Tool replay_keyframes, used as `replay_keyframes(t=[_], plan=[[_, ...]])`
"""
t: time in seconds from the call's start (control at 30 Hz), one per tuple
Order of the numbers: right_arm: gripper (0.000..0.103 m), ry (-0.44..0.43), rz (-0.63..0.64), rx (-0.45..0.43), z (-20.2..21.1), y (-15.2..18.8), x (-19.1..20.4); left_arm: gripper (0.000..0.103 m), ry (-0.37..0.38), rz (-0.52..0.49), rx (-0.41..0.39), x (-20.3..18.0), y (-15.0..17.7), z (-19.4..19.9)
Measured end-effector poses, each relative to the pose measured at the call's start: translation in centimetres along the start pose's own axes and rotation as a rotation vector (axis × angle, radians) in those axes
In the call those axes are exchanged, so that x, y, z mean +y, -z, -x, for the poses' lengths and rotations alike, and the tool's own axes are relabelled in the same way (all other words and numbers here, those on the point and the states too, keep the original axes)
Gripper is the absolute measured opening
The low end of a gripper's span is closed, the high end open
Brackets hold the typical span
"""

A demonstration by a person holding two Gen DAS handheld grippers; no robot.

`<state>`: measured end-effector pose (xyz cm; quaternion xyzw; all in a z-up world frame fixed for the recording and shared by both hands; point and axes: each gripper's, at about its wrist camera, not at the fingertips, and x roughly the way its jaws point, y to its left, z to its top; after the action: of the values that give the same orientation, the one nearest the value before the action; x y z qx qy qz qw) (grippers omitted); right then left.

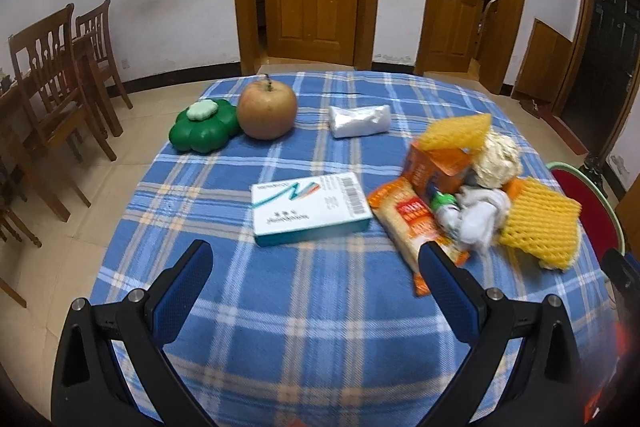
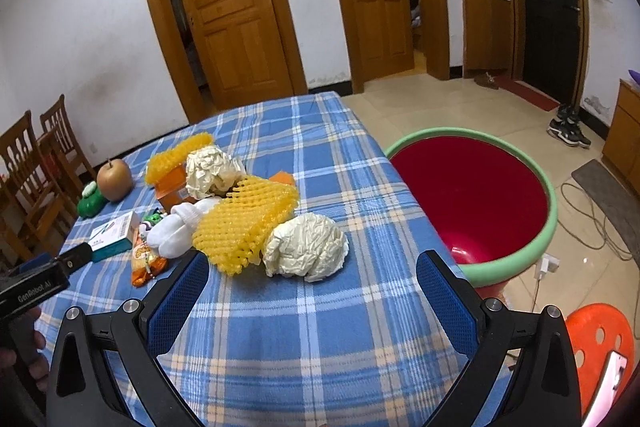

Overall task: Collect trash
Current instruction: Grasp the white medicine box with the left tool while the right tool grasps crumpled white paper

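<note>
A pile of trash lies on the blue plaid table: yellow foam nets, crumpled paper balls, an orange carton, a snack wrapper and white tissue. A red basin with a green rim stands beside the table on the right. My left gripper is open and empty, just short of a teal and white box. My right gripper is open and empty, its fingers on either side of the near paper ball.
An apple, a green flower-shaped container and a white plastic packet lie at the table's far side. Wooden chairs stand to the left. An orange stool and cables are on the floor at right.
</note>
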<state>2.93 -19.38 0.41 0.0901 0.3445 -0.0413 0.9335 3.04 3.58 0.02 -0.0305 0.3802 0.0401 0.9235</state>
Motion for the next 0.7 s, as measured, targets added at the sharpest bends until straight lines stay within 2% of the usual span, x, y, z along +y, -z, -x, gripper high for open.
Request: replay_keyframes(t=[0.27, 0.53, 0.7], plan=[[0.103, -0.005, 0.032, 0.091, -3.4, -0.9, -0.1, 0.101, -0.040, 0.003, 0.048, 1.6, -1.1, -3.3], [0.103, -0.022, 0.060, 0.156, -5.6, -0.7, -0.3, 0.101, 0.000, 0.005, 0.123, 1.2, -2.4, -6.9], [0.103, -0.031, 0.076, 0.164, -5.6, -0.8, -0.5, 0.101, 0.007, 0.015, 0.159, 0.5, -2.9, -8.6]])
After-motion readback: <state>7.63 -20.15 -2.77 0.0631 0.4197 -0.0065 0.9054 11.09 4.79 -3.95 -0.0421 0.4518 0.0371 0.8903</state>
